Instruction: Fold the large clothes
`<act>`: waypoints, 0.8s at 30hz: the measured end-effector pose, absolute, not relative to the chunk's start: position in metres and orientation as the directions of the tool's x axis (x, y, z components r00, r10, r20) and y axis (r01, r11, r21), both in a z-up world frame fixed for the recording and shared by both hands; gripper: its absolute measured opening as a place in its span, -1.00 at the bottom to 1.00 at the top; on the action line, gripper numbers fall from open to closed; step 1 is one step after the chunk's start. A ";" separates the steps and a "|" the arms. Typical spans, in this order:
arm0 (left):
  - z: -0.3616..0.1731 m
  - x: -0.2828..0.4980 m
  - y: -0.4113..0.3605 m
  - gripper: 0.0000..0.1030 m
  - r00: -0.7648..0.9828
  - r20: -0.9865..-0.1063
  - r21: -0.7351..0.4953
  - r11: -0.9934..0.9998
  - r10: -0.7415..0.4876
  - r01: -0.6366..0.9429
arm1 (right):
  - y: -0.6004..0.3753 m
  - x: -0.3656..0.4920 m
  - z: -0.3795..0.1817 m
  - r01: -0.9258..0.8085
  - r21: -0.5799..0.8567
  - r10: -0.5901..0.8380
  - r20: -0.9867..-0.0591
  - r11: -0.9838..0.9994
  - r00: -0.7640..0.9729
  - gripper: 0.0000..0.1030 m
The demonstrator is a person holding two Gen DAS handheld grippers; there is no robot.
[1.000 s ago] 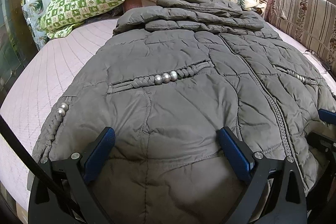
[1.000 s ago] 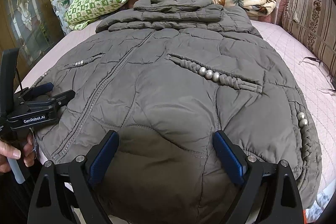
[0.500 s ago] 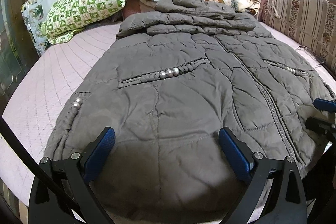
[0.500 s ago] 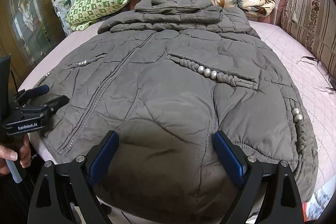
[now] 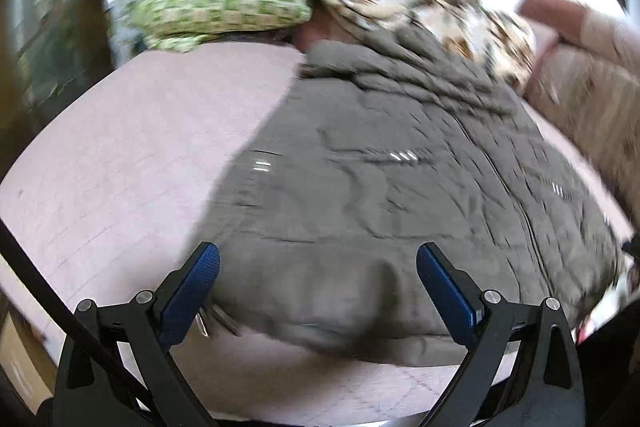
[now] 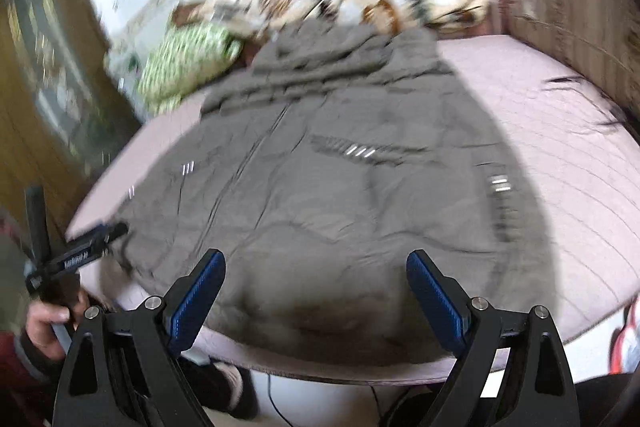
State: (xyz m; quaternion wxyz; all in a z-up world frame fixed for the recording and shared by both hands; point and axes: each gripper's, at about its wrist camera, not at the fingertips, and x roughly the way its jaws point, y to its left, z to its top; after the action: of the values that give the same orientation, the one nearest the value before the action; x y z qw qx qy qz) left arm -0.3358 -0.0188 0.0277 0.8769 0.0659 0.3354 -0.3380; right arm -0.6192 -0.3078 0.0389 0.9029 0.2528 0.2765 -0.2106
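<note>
Both claws have backed off the jacket point(image 6: 340, 211) hem, exposing bed point(image 6: 568, 195) edge.

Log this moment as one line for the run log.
stage: pre-grasp | left gripper: open, empty | right gripper: open, empty | grey padded coat: flat on pink bed, unfolded | frames: blurred

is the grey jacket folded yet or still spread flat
Mostly spread: the grey jacket lies front up across the bed, zip line and both pockets showing. Only its top looks bunched.

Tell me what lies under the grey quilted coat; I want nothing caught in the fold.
The grey quilted coat lies on a pink quilted bed cover, which shows all around it. Anything beneath the coat itself is hidden.
</note>
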 end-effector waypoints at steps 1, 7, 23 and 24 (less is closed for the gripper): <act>0.031 -0.331 -0.009 0.92 0.564 -0.627 -0.119 0.781 -0.538 0.613 | -0.316 -0.632 0.043 0.542 0.364 -0.264 -0.588 0.757 0.764 0.83; 0.015 -0.289 0.038 0.92 0.547 -0.682 -0.244 0.856 -0.485 0.455 | -0.372 -0.694 0.039 0.679 0.470 -0.381 -0.581 0.564 0.719 0.83; -0.002 -0.271 0.045 0.68 0.470 -0.693 -0.392 0.832 -0.547 0.392 | -0.414 -0.716 -0.009 0.671 0.685 -0.288 -0.606 0.285 0.741 0.58; -0.002 -0.271 0.043 0.67 0.466 -0.692 -0.394 0.830 -0.551 0.395 | -0.415 -0.719 -0.012 0.662 0.700 -0.281 -0.600 0.268 0.749 0.58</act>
State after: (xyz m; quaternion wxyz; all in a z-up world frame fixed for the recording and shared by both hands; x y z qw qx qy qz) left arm -0.2707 0.0431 -0.0024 0.8515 -0.0895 0.4356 -0.2779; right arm -0.7188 -0.4153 -0.0117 0.7752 0.5229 0.1821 -0.3041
